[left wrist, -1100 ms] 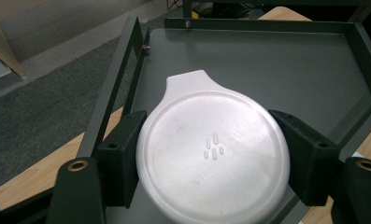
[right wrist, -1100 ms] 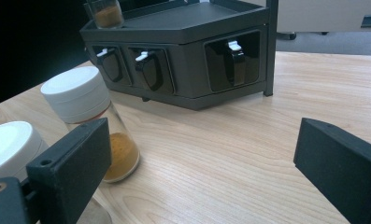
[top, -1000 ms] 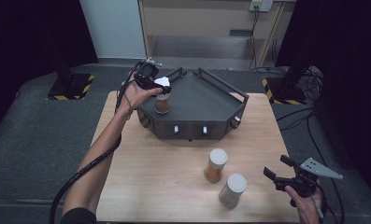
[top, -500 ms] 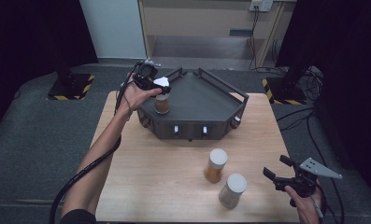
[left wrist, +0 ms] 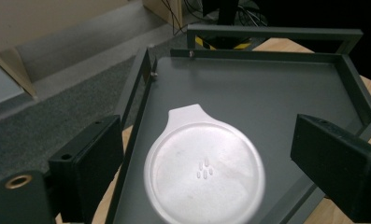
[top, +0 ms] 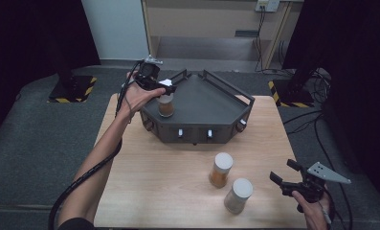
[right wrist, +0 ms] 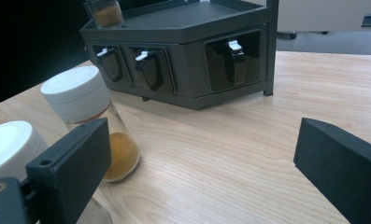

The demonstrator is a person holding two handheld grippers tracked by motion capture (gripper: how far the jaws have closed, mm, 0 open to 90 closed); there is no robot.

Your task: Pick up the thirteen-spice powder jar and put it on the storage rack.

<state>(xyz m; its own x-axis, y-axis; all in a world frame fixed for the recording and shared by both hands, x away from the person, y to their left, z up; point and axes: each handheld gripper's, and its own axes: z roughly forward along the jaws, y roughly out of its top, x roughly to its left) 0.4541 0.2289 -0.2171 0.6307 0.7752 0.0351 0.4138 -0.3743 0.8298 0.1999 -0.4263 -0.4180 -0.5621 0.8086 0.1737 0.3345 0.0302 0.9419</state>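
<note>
Orange-brown powder fills the small clear glass spice jar with a white flip lid (top: 166,103), which stands upright on the left part of the dark grey metal tray-shaped rack (top: 211,103), near its left rail. The left gripper (top: 160,86) hangs just above the lid; in the left gripper view the white lid (left wrist: 205,172) lies between the two black pads (left wrist: 87,170), but they do not press on it. These jaws have just been opening, so the jar looks released.

I think the danger is in the withdrawal: if the hand lifts at an angle, a pad may catch the lid's tab and tip the jar against the rail or over it.

The right gripper (top: 293,179) rests with jaws wide apart and empty at the right front of the light wooden table (top: 154,191), near two other jars, one with orange powder (top: 220,170) and one with pale content (top: 238,195). A careless reach could knock these.

Compared with the earlier frame, the jar, the rack and the two jars stand at the same places; only the left jaws are wider.
</note>
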